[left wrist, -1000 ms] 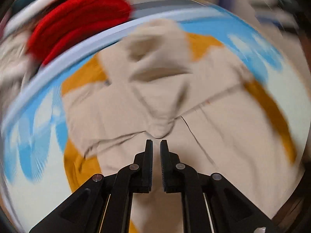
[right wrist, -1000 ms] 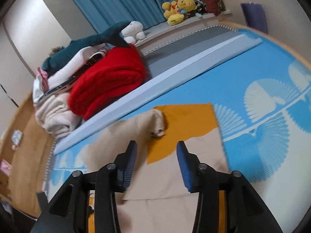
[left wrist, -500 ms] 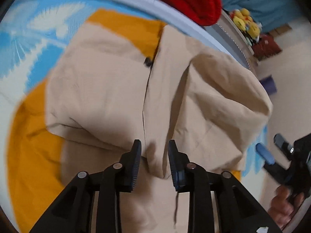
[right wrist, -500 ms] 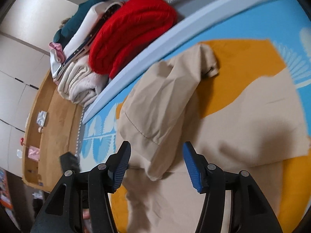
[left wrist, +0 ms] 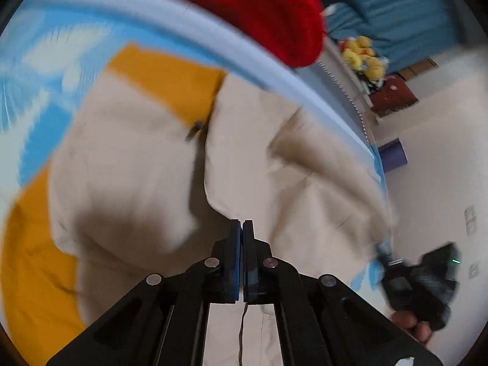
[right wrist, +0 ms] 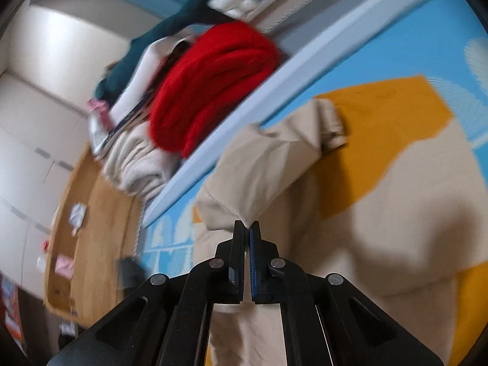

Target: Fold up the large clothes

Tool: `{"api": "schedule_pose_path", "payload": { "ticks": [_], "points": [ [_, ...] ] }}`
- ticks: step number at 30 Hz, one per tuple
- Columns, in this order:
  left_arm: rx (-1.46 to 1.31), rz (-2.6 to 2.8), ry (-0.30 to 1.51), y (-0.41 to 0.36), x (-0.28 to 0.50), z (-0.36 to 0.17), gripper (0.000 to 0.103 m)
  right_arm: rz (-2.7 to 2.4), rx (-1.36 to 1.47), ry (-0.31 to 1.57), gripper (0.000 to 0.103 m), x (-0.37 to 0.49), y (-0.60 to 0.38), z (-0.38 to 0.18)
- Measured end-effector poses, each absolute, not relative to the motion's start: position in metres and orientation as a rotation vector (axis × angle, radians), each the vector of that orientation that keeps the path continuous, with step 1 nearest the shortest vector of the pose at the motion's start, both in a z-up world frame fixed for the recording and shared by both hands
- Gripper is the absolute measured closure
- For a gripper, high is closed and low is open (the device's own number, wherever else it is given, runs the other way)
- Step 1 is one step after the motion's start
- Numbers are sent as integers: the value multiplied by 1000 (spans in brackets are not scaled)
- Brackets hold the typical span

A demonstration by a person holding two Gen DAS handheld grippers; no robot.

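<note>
A large beige garment [left wrist: 128, 164] lies on an orange cloth [left wrist: 33, 262] spread over a blue and white mat [left wrist: 45, 61]. My left gripper [left wrist: 242, 227] is shut on a fold of the beige garment near its middle. My right gripper [right wrist: 247, 228] is shut on a raised fold of the same beige garment [right wrist: 396, 213], whose cuffed sleeve [right wrist: 329, 122] drapes over the orange cloth [right wrist: 381, 116]. The right gripper also shows at the lower right of the left wrist view [left wrist: 384, 253], blurred.
A red blanket [right wrist: 210, 82] lies on a pile of folded bedding [right wrist: 137, 164] beyond a pale mattress edge [right wrist: 274, 91]. A wooden floor [right wrist: 85, 213] with small litter is at left. Yellow plush toys [left wrist: 363, 58] and blue curtains [left wrist: 396, 15] stand behind.
Both grippers have shut on folds of the beige garment; half a second ago both were open around the cloth. The garment's raised part is now pulled up between them.
</note>
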State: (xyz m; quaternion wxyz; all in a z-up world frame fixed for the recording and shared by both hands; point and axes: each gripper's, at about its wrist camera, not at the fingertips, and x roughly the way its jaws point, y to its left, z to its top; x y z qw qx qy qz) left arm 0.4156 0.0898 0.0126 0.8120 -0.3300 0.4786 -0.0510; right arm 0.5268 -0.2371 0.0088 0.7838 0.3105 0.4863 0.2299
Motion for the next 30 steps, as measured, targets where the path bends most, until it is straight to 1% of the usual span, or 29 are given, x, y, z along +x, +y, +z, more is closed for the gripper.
{"api": "schedule_pose_path", "payload": {
  "ticks": [1, 2, 4, 5, 6, 7, 9, 10, 11, 12, 13, 14, 16, 17, 18, 20, 21, 22, 23, 24, 26, 30],
  "points": [
    [-624, -66, 1042, 84, 416, 17, 103, 429, 671, 1148, 100, 527, -240, -12],
    [-535, -12, 1099, 76, 416, 11, 103, 354, 656, 1281, 100, 527, -240, -40],
    [-405, 77, 1224, 67, 417, -15, 103, 249, 640, 1473, 100, 522, -240, -88],
    [-366, 111, 1305, 64, 419, -33, 103, 217, 651, 1500, 99, 520, -241, -98],
    [-358, 138, 1336, 65, 418, -39, 103, 196, 666, 1506, 99, 518, -242, -104],
    [-361, 170, 1315, 68, 416, -34, 103, 195, 644, 1489, 96, 519, -240, -98],
    [-333, 154, 1159, 62, 415, 4, 103, 208, 580, 1424, 92, 520, -234, -76],
    [-311, 122, 1105, 55, 415, 18, 103, 216, 546, 1358, 90, 521, -233, -57],
    [-295, 72, 1063, 46, 417, 28, 102, 211, 509, 1281, 82, 520, -232, -37],
    [-293, -12, 1037, 34, 418, 34, 97, 202, 486, 1223, 70, 519, -233, -24],
    [-304, -64, 1041, 26, 420, 31, 94, 194, 458, 1138, 66, 517, -232, -9],
    [-320, -109, 1066, 19, 420, 24, 94, 200, 444, 1088, 62, 517, -230, 0],
    [-347, -149, 1181, 7, 425, -6, 94, 306, 474, 1044, 62, 524, -220, 0],
    [-336, -134, 1260, 3, 425, -27, 94, 355, 490, 1058, 62, 531, -213, -4],
    [-311, -107, 1325, 1, 422, -44, 94, 406, 500, 1098, 62, 536, -208, -16],
    [-302, -83, 1378, 3, 417, -57, 94, 367, 463, 1212, 62, 546, -202, -47],
    [-324, -88, 1380, 6, 417, -55, 94, 325, 434, 1261, 62, 549, -202, -60],
    [-347, -86, 1371, 10, 417, -45, 94, 290, 398, 1308, 64, 550, -202, -70],
    [-353, -83, 1352, 14, 416, -39, 94, 247, 380, 1329, 67, 549, -207, -71],
    [-350, -78, 1316, 19, 413, -27, 94, 225, 391, 1321, 67, 547, -212, -69],
    [-326, -53, 1251, 24, 411, -5, 94, 219, 416, 1267, 67, 543, -223, -49],
    [-306, -15, 1110, 38, 386, 31, 94, 234, 356, 1038, 67, 524, -239, 25]
  ]
}}
